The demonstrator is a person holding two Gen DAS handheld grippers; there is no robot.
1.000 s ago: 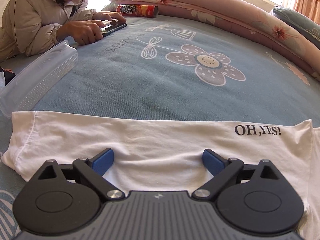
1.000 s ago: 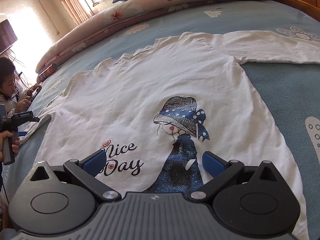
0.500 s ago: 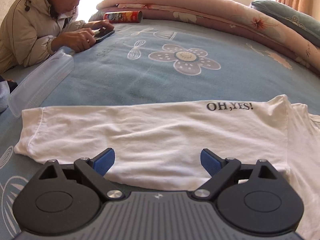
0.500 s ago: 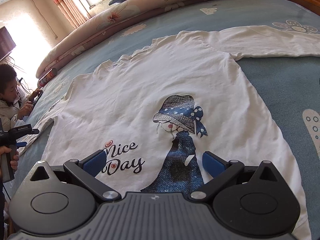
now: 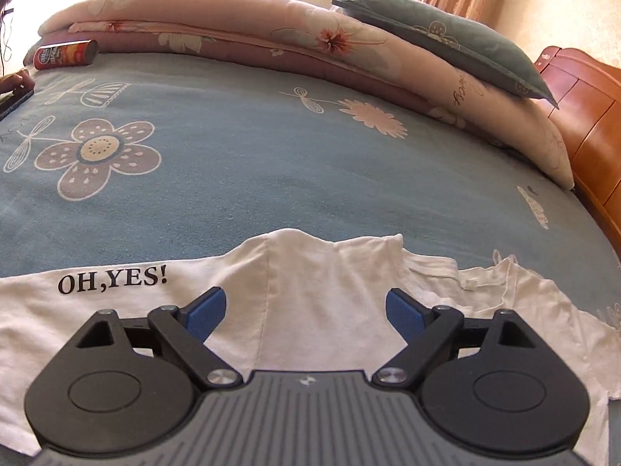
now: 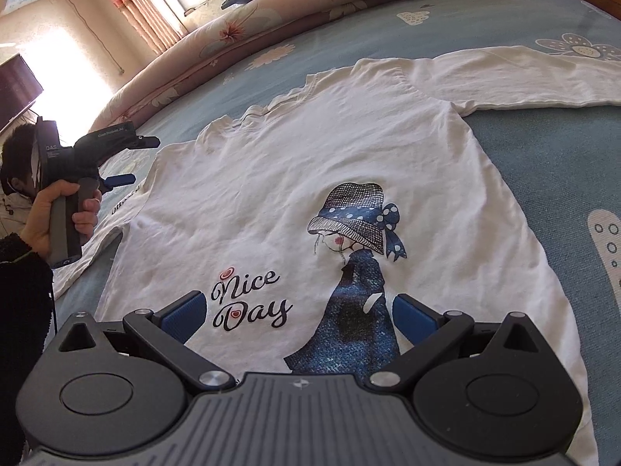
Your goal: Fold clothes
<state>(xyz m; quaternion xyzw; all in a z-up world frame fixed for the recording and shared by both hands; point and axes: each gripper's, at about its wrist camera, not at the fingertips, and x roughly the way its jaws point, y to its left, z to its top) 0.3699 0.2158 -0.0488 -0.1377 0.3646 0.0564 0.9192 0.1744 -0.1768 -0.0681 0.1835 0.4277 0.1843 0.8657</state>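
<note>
A white long-sleeved shirt [image 6: 279,194] lies flat, front up, on the blue bedspread, printed with "Nice Day" and a girl in a hat. My right gripper [image 6: 299,310] hovers open over its lower hem, nothing between the blue pads. My left gripper [image 5: 306,308] is open above the shirt's left shoulder [image 5: 310,272], beside the sleeve marked "OH,YES!" [image 5: 112,279]. The right wrist view shows the left gripper [image 6: 124,163] held in a hand at the shirt's left side. The other sleeve [image 6: 524,77] stretches out to the far right.
A rolled floral quilt [image 5: 271,50] and a grey-blue pillow [image 5: 446,39] lie along the far side of the bed. A red snack can [image 5: 64,54] rests near the quilt. A wooden headboard [image 5: 582,124] stands at right. A person [image 6: 15,178] sits at the bed's left edge.
My left gripper has swung right along the sleeve, from its cuff end to the shoulder and collar. The right gripper has stayed over the hem, both open throughout.
</note>
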